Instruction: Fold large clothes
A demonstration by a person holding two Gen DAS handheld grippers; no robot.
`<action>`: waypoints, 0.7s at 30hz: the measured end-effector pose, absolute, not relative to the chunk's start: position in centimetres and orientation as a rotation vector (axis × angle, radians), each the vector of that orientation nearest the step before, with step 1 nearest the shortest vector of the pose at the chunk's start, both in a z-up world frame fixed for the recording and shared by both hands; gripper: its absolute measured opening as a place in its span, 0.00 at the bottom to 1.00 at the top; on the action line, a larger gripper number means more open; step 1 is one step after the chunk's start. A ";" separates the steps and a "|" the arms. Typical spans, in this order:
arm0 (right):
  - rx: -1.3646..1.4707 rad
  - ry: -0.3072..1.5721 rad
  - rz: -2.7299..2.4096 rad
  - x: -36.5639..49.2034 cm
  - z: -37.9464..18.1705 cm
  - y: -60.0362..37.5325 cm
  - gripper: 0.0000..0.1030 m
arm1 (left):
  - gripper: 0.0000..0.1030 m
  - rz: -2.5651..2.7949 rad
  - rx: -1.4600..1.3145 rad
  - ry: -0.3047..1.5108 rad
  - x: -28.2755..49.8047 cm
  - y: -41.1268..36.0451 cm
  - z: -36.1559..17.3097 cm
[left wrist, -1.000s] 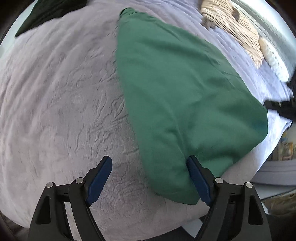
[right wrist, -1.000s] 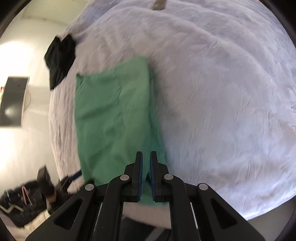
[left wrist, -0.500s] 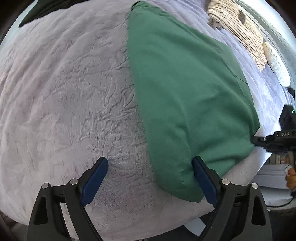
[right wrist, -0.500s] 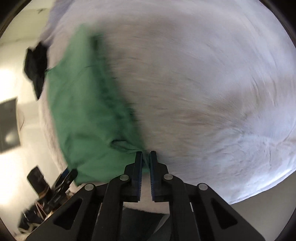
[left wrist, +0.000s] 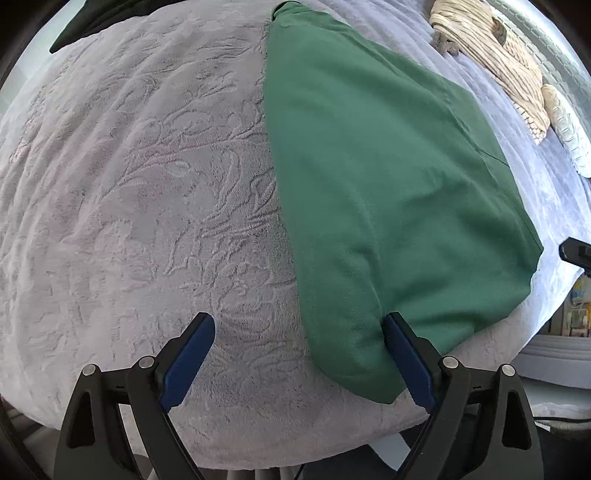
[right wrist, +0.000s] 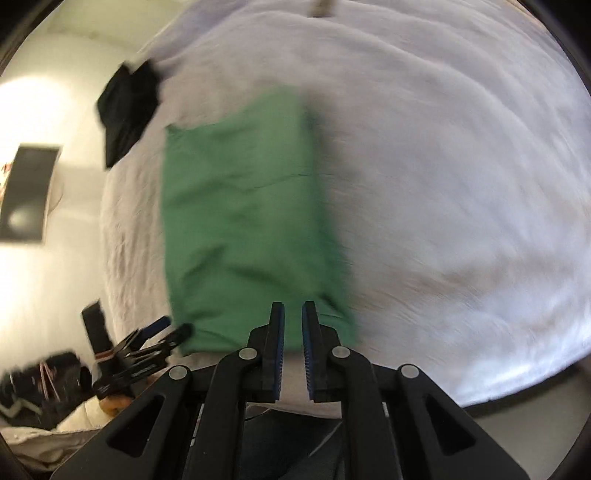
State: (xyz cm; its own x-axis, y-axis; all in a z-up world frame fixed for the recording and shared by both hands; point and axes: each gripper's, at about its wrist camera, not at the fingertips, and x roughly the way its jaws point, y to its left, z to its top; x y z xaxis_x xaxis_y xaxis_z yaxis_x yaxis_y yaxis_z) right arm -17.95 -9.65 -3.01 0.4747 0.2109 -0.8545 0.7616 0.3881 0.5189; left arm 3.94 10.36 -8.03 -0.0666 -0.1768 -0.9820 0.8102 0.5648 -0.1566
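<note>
Bedroom, bed surface and surroundings.
A bed (left wrist: 147,221) fills both views, covered by a pale grey plush bedspread (right wrist: 443,184) with an embossed leaf pattern. A cream striped knit throw (left wrist: 491,55) lies at the far edge. A dark garment (right wrist: 127,110) hangs over one corner. The floor (right wrist: 55,92) beside the bed is light and brightly lit, bearing a dark rectangular panel (right wrist: 27,192). The right wrist view is blurred.

A pale textured bedspread (left wrist: 140,206) fills the ground ahead of both grippers. Far ahead and right of the left gripper lies a cream striped knit (left wrist: 491,51) — a dark garment (left wrist: 92,18) sits far ahead to its left. Left of the right gripper, a dark panel (right wrist: 27,192) hangs on the wall.
</note>
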 end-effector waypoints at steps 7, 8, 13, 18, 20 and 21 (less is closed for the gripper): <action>1.159 1.223 -0.488 -14.7 -8.2 -9.4 0.12 | 0.90 -0.854 0.620 1.417 3.7 9.8 -7.4; 1.181 1.234 -0.497 -14.9 -8.9 -9.5 0.10 | 0.90 -0.852 0.622 1.420 3.9 9.7 -7.3; 1.266 1.248 -0.504 -16.3 -10.4 -10.5 0.08 | 0.90 -0.829 0.631 1.427 3.8 9.5 -7.1; 1.240 1.273 -0.497 -16.2 -9.8 -10.8 0.09 | 0.90 -0.815 0.652 1.422 4.1 9.3 -6.7; 1.220 1.277 -0.489 -16.0 -9.2 -10.6 0.09 | 0.90 -0.812 0.658 1.414 3.9 9.1 -6.3; 1.207 1.278 -0.487 -15.7 -8.9 -10.5 0.09 | 0.90 -0.809 0.661 1.410 3.9 9.0 -6.1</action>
